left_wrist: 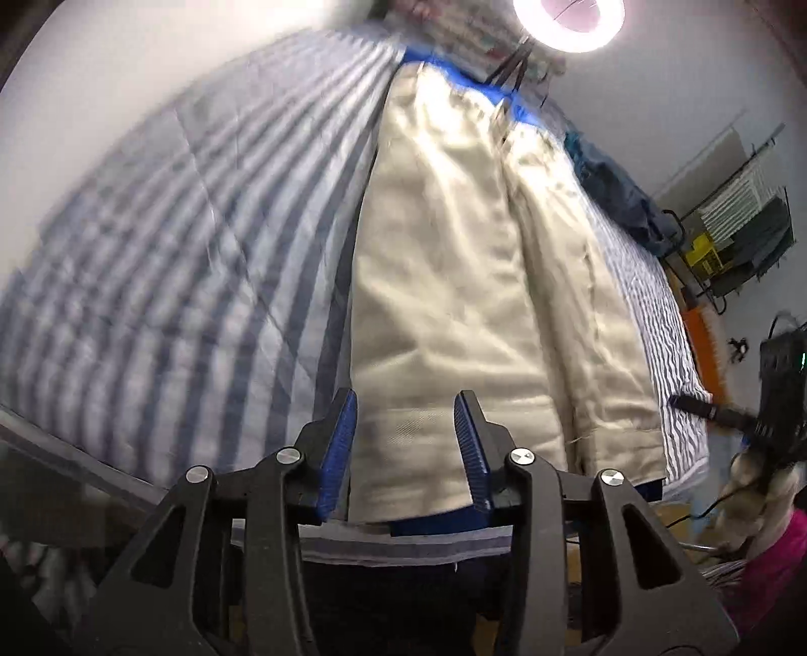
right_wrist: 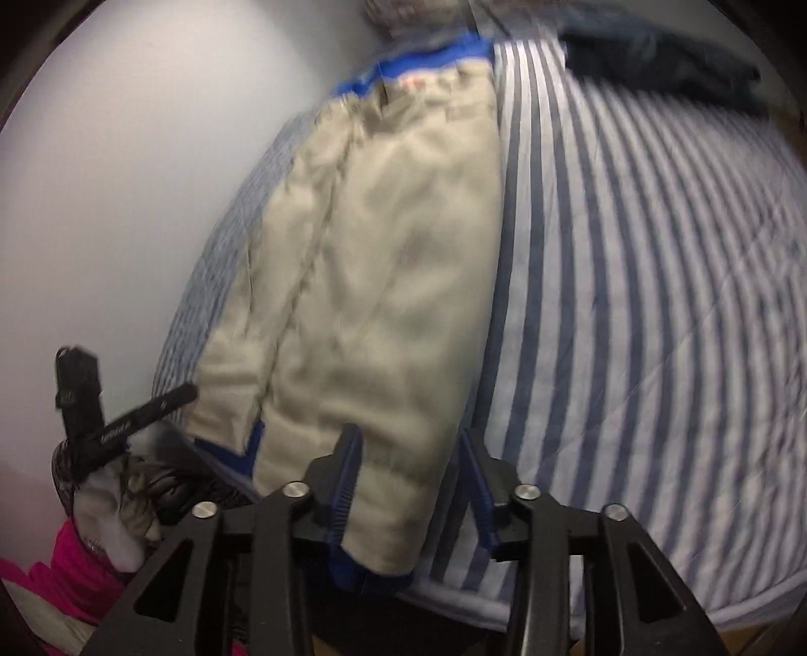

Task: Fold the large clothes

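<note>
1. A pair of beige cotton trousers [left_wrist: 469, 282] lies flat and lengthwise on a bed covered by a blue-and-white striped quilted sheet [left_wrist: 166, 262], with the waistband at the far end and the leg hems at the near edge.
2. A bright blue fabric layer [left_wrist: 484, 88] shows beyond the waistband and again under the hems at the near edge of the bed.
3. The left gripper [left_wrist: 406, 434], black-framed with blue ribbed pads, hovers over the near hem; its fingers are parted, with the beige cloth seen between them, but the pads do not press on it.
4. The right gripper [right_wrist: 411, 479] of the same build hangs over the other leg's hem [right_wrist: 393, 530]; its fingers are likewise spread, the cloth lying loose between them, released rather than clenched.
5. In the right wrist view, a gloved hand [right_wrist: 121, 499] with a pink sleeve [right_wrist: 70, 570] appears at the lower left, holding the other tool.
6. A dark blue crumpled garment [right_wrist: 660, 65] rests at the far corner of the bed, well apart from the trousers.
7. A white ring light [left_wrist: 567, 22] glows at the top of the left wrist view.
8. Both views are blurred.
</note>
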The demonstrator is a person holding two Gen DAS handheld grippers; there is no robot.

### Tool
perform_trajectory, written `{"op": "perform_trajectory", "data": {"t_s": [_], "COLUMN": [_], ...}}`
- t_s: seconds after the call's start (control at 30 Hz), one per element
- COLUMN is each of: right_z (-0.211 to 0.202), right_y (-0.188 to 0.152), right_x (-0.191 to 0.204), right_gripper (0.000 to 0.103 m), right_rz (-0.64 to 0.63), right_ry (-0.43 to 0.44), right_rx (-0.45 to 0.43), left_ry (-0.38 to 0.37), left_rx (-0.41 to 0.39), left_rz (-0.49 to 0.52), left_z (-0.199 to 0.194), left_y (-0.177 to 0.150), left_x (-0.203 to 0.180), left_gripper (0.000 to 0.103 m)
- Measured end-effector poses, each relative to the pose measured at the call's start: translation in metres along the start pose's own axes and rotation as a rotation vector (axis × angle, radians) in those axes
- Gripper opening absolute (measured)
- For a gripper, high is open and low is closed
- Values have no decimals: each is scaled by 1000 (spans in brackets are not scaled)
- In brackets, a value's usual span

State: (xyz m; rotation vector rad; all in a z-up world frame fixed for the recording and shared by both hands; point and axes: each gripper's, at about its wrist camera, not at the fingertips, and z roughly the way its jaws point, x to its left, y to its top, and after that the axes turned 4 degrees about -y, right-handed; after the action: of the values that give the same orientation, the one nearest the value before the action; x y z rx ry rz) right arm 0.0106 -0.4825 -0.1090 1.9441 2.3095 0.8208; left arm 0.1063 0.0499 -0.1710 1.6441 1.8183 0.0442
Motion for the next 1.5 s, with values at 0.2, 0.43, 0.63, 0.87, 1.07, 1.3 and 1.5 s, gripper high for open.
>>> {"op": "perform_trajectory", "data": {"t_s": [0.2,0.43,0.63,0.87,1.07,1.3,1.5], "right_z": [-18,6,47,119,177,205,189], "right_y": [62,151,223,299,344,353,356], "right_x": [-17,-27,-40,-54,-67,-66,-86], "right_gripper": [52,52,63,76,77,21,14], "right_rz": [-2,-69,-92,-42,12,-11,15], "right_ry": [-8,-91,-99,-52,-42,-61,-53], "right_rx": [-157,-182,-148,-125,-101,-75,-107], "left_ry": [-131,-286,-322,-337,-371,-382,-398], "left_rx": [-16,126,216,250,253,255,277], "left_rz": [138,215,251,312,310,339,325], "left_z": [-2,59,96,118,122,124,126], "left_y": [4,-1,-12,-19,-17,-17,-18], "left_x": [-61,-125,-144,-152,-147,-150,-151], "left_gripper": [40,40,40,40,40,40,40]}}
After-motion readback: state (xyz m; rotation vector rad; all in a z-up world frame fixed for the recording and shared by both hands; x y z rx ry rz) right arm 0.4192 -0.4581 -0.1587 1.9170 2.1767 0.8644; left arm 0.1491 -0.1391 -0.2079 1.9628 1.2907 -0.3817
